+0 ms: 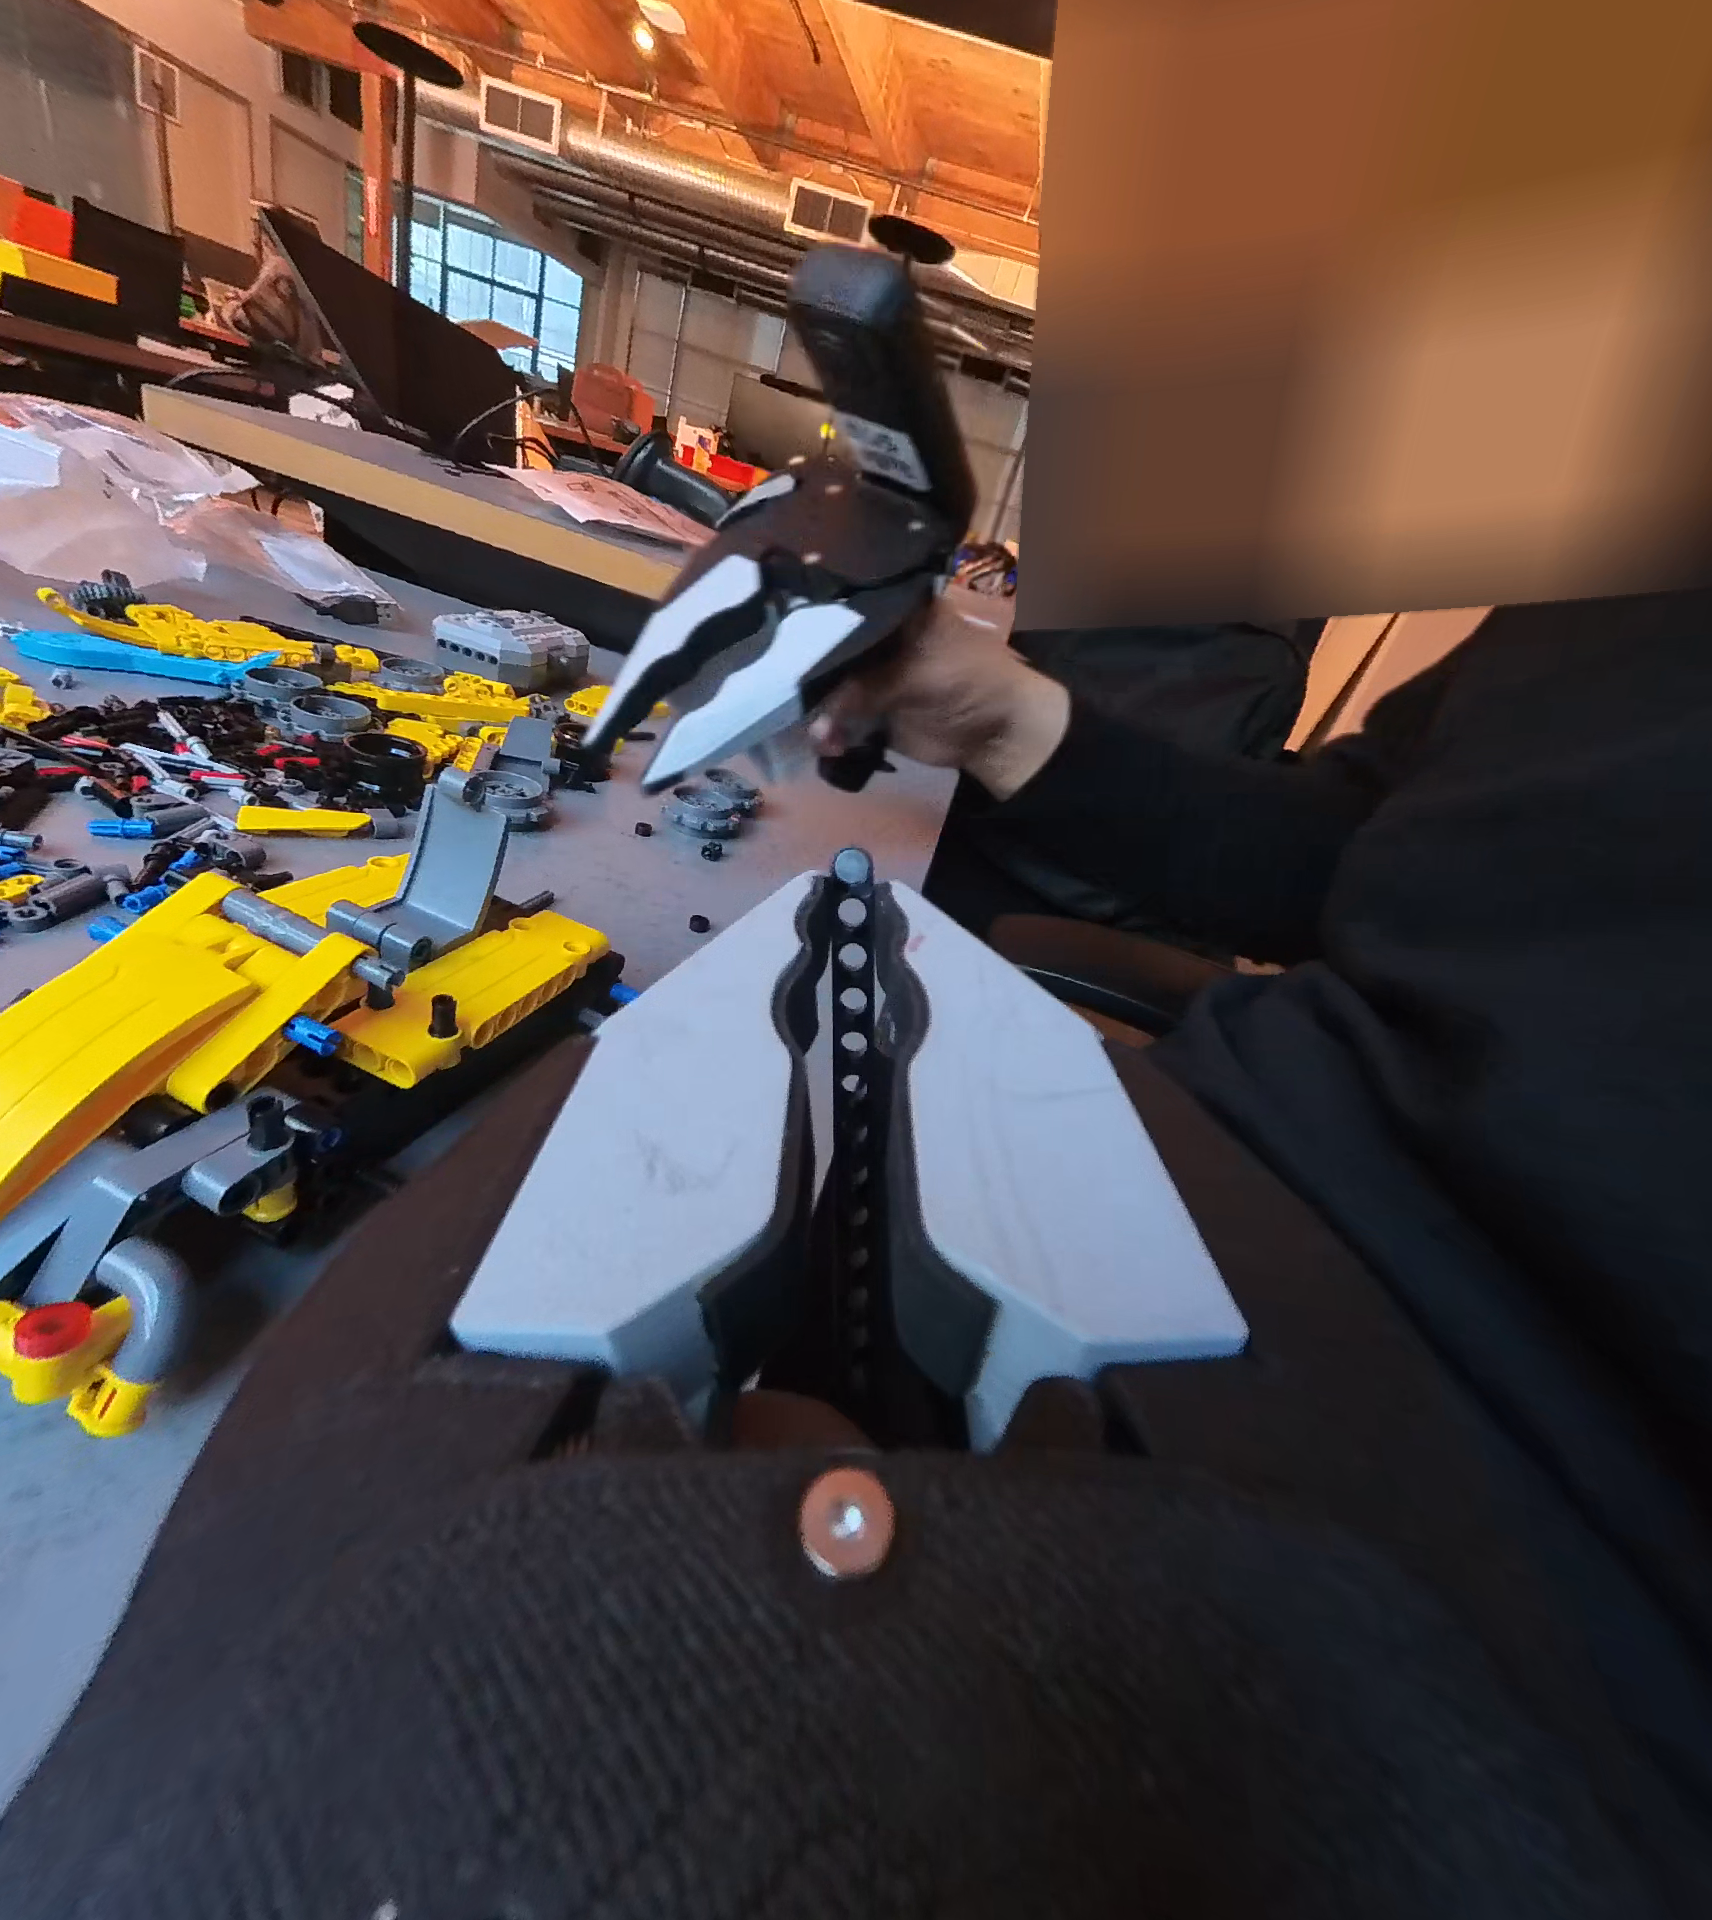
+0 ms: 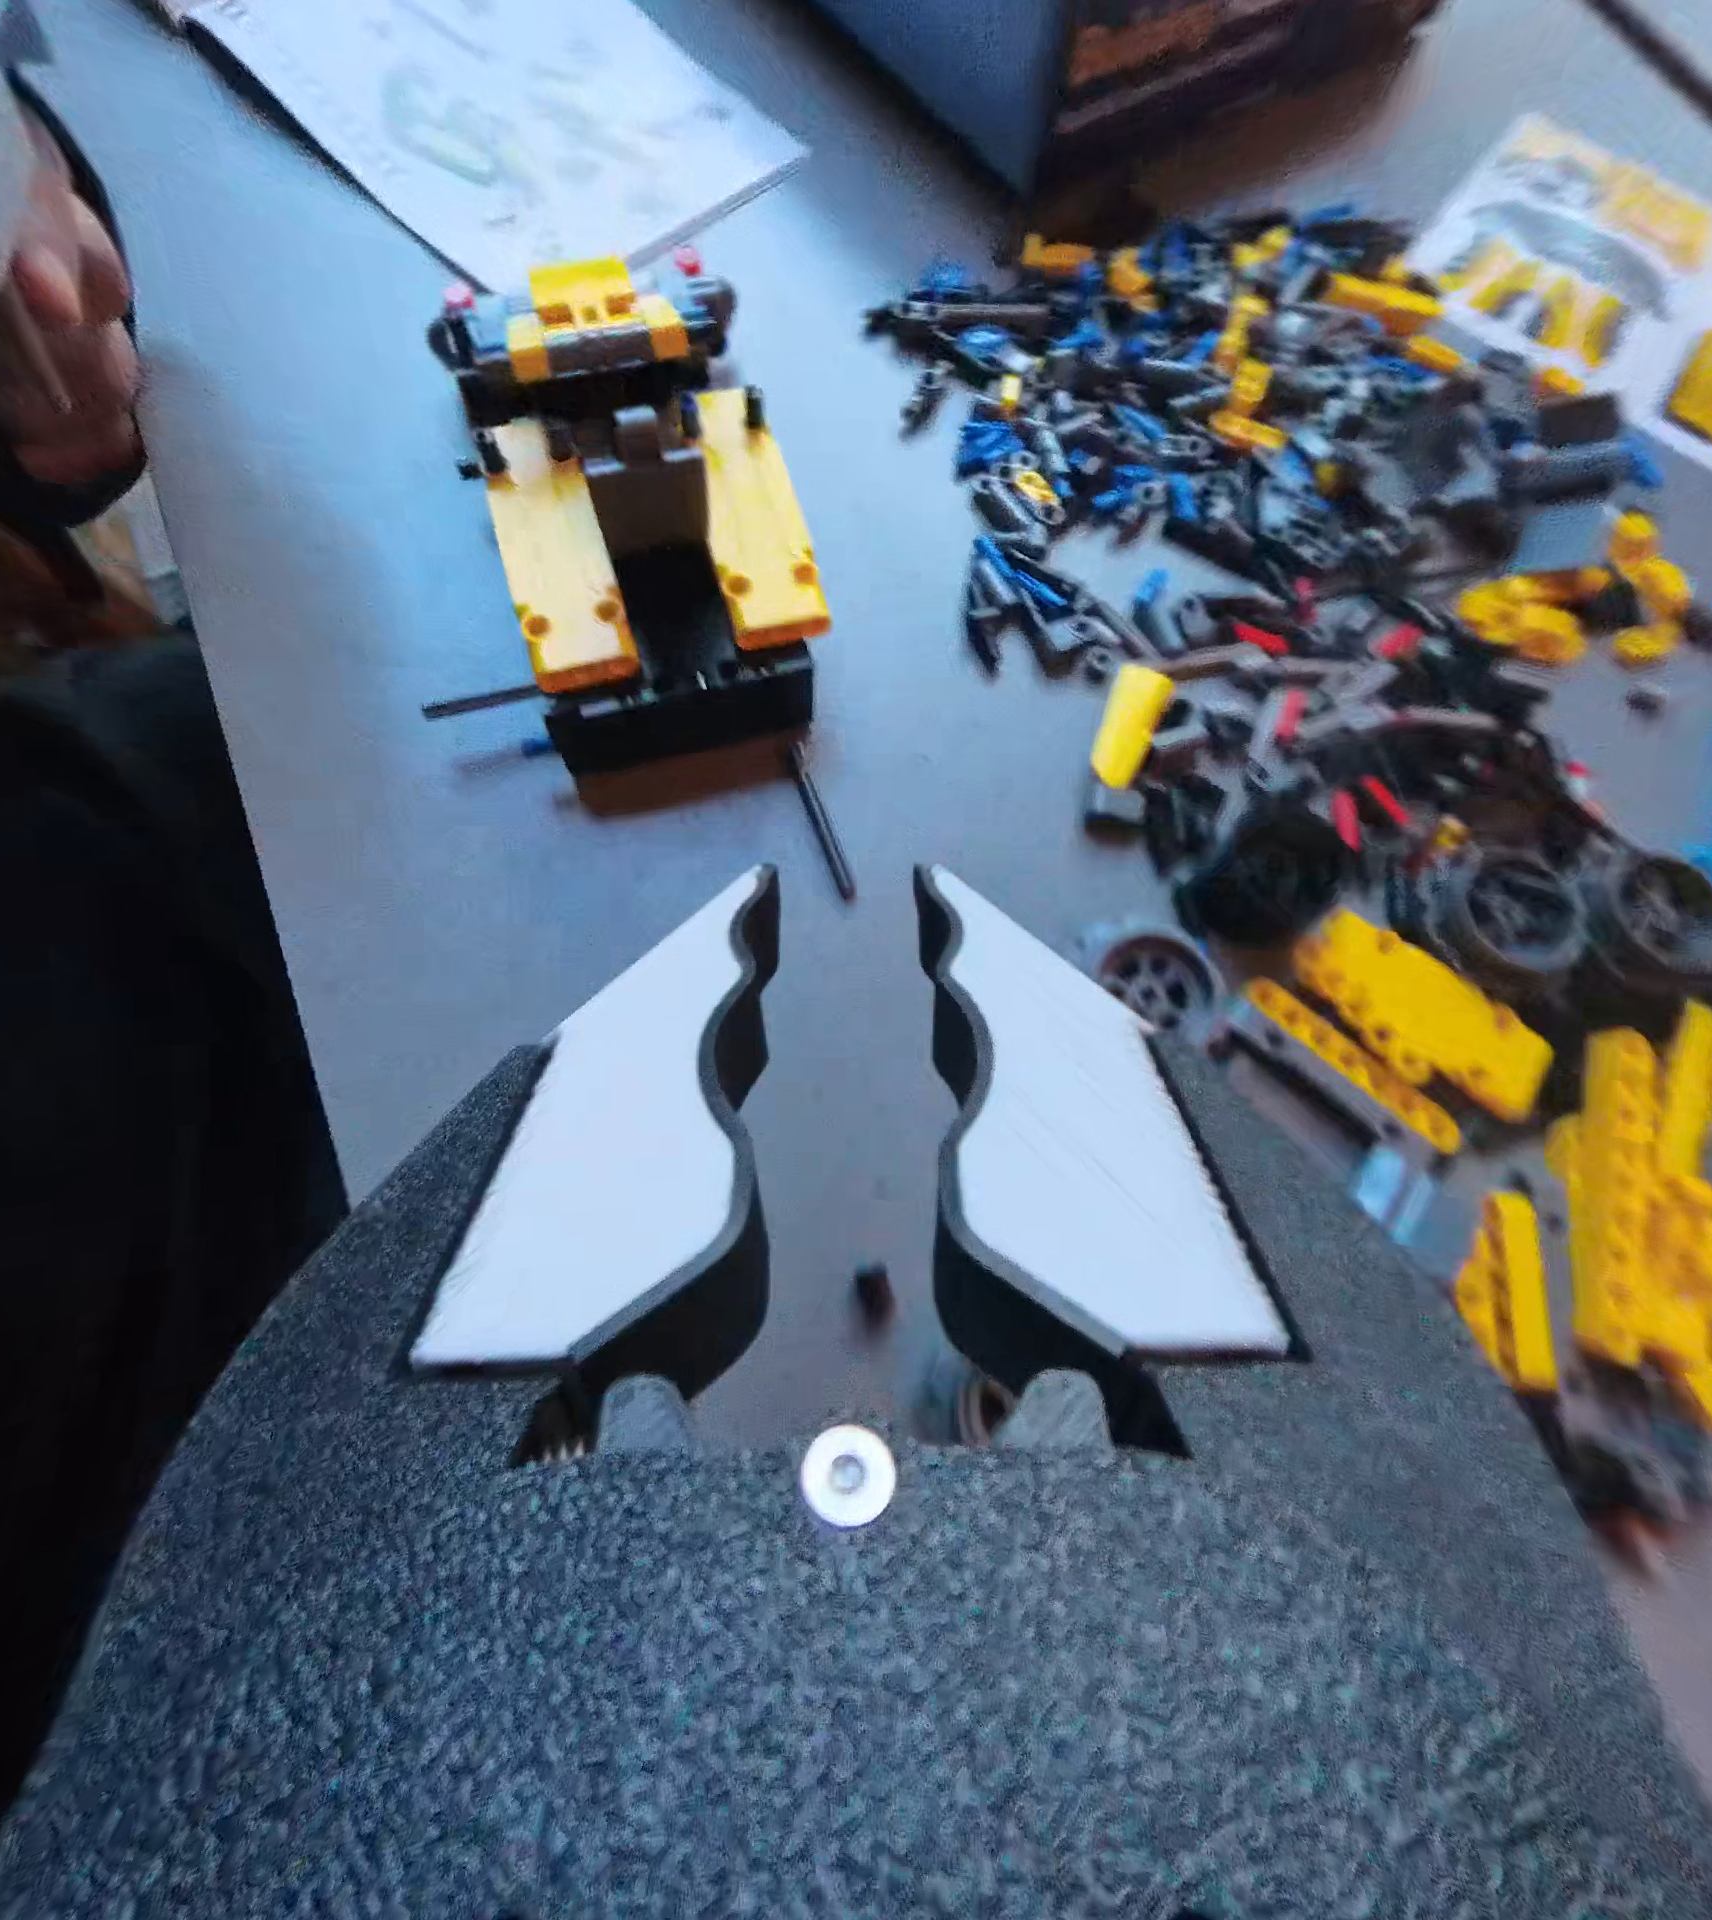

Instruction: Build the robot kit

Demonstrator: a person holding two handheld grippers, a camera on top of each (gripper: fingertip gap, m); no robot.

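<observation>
At the far left of the left wrist view, crumpled clear bags [image 1: 73,468] are lying on the grey desk [image 1: 31,1538], with a spread of loose building pieces [image 1: 156,748] beside them and a part-built yellow model [image 1: 208,1039] sitting nearer the camera. Moving right, the left gripper [image 1: 852,883] is clenching a long black beam with holes [image 1: 852,1039], which is running up between the fingers, a grey pin showing at its tip, held above the desk edge in front of a dark-sleeved person. Further off, the right gripper [image 1: 639,758] is hovering over small grey wheels [image 1: 712,805], its jaws standing apart and holding nothing. In the right wrist view, a hand [image 2: 52,353] is showing at the left edge; the yellow model [image 2: 639,520] is lying ahead of the released right gripper [image 2: 847,883], with a thin black rod [image 2: 821,821] just beyond the fingertips, a tiny black pin [image 2: 873,1288] on the desk between the fingers, and the heap of pieces [image 2: 1299,571] to the right. Judged risks: the beam is being gripped along its narrow length and could be twisting or slipping if pressed sideways; small pins near the desk edge could be getting knocked off. An open booklet [image 2: 519,104], a box [image 2: 1195,73] and a printed sheet [image 2: 1610,281] are carrying print, none of it legible through the blur.
</observation>
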